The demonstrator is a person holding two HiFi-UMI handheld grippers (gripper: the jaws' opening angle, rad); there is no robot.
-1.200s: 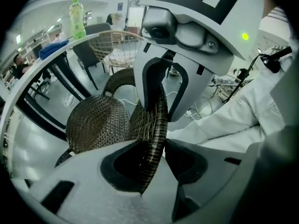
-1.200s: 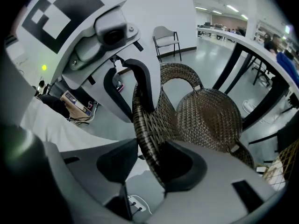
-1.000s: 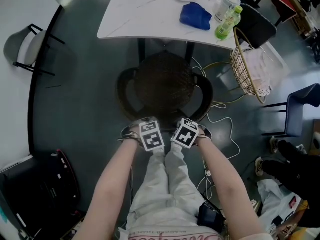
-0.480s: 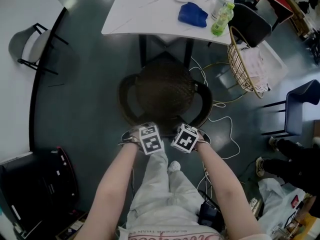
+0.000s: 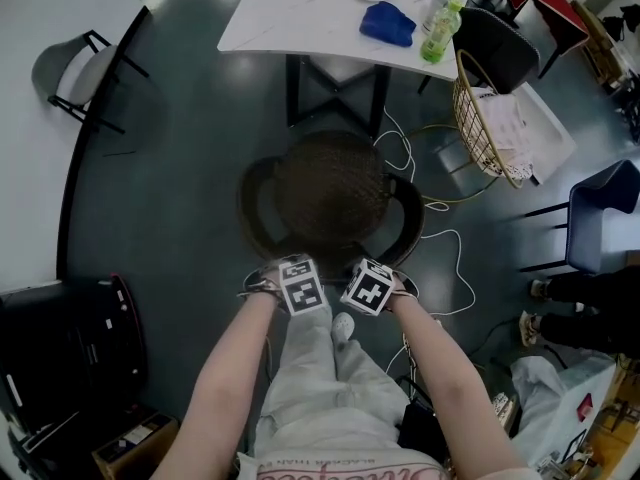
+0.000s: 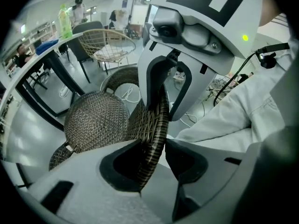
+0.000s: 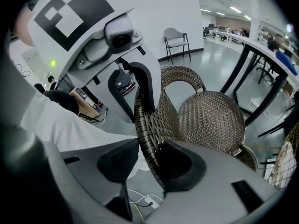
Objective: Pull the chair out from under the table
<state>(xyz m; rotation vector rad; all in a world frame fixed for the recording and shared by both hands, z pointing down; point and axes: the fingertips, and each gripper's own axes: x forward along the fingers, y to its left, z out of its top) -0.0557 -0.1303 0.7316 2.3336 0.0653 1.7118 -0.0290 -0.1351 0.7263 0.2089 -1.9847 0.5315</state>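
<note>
Gripping the chair (image 5: 333,193) by its woven back rim, the left hand-held gripper (image 6: 154,150) pinches it between narrowly parted jaws. The right hand-held gripper (image 7: 149,155), its jaws just closing further, clamps the same rim. The seat stands clear of the tabletop (image 5: 300,13), so seemingly only letting go remains.

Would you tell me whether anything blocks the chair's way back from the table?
Only the person's own legs stand right behind the chair. White cables lie on the floor at its right side, close to that path. Nothing else visible blocks it.
</note>
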